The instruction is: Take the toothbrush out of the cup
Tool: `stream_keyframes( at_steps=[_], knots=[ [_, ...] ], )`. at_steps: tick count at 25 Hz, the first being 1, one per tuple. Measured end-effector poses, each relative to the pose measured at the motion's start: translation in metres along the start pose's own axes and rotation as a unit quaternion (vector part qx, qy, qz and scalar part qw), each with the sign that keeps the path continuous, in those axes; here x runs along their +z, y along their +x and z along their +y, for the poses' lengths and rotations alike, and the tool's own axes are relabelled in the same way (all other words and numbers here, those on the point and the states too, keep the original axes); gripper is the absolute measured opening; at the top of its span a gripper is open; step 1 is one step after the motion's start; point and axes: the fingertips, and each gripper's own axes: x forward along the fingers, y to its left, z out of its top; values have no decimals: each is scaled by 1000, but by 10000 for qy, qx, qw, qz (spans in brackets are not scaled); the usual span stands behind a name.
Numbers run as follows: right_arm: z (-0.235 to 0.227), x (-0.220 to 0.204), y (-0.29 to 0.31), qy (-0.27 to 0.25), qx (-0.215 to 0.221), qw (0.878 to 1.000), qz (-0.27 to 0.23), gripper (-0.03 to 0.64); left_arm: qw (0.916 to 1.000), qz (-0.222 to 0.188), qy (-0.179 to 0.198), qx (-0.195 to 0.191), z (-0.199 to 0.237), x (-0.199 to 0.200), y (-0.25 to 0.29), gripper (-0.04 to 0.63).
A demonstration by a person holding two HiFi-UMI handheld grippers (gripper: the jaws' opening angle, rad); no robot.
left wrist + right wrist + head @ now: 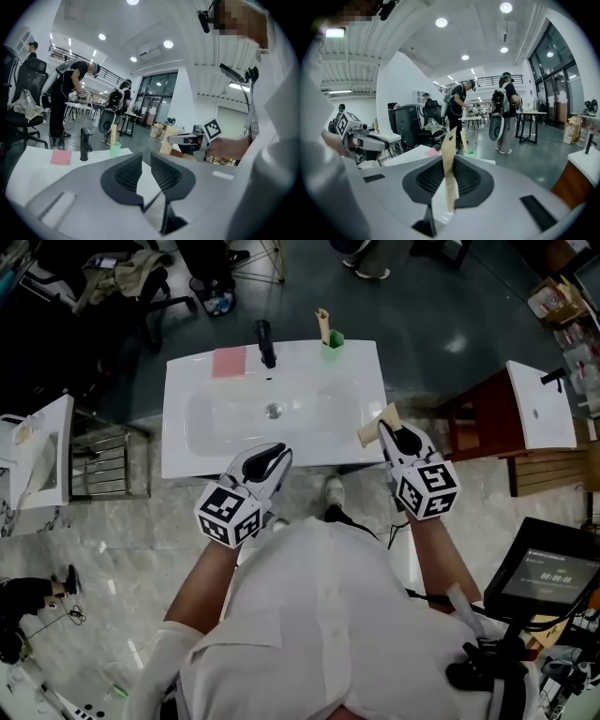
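Pinching tan toothbrush (448, 145), apparently, right tongs (385, 427) near-shut

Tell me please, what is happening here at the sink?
A person stands at a white sink with a gripper in each hand. The right gripper is shut on a flat tan pack, held over the sink's near right corner. The left gripper is open and empty, at the near edge. At the back edge, a green cup holds another tan piece, right of the black tap. A pink pad lies left of the tap.
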Motion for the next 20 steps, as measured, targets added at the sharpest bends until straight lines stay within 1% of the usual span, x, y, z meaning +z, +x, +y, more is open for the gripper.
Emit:
stream_keyframes(
  at_steps=[2, 6, 10, 15, 20],
  knots=[
    [-15, 1, 2, 15, 61, 10000, 21, 49, 9999, 14, -24, 105, 8, 10, 24, 59],
    [-47, 6, 10, -3, 235, 9997, 115, 49, 9993, 73, -43, 366, 26, 32, 78, 90],
    [-67, 3, 15, -8, 405, 9991, 132, 49, 9974, 4, -37, 714, 48, 48, 122, 117],
    [-98, -3, 14, 2, 553, 9984, 110, 49, 9931, -56, -71, 1165, 78, 59, 172, 130],
    [-122, -6, 12, -44, 722, 9972, 199, 49, 9864, -48, -174, 1631, 114, 67, 211, 144]
  ],
)
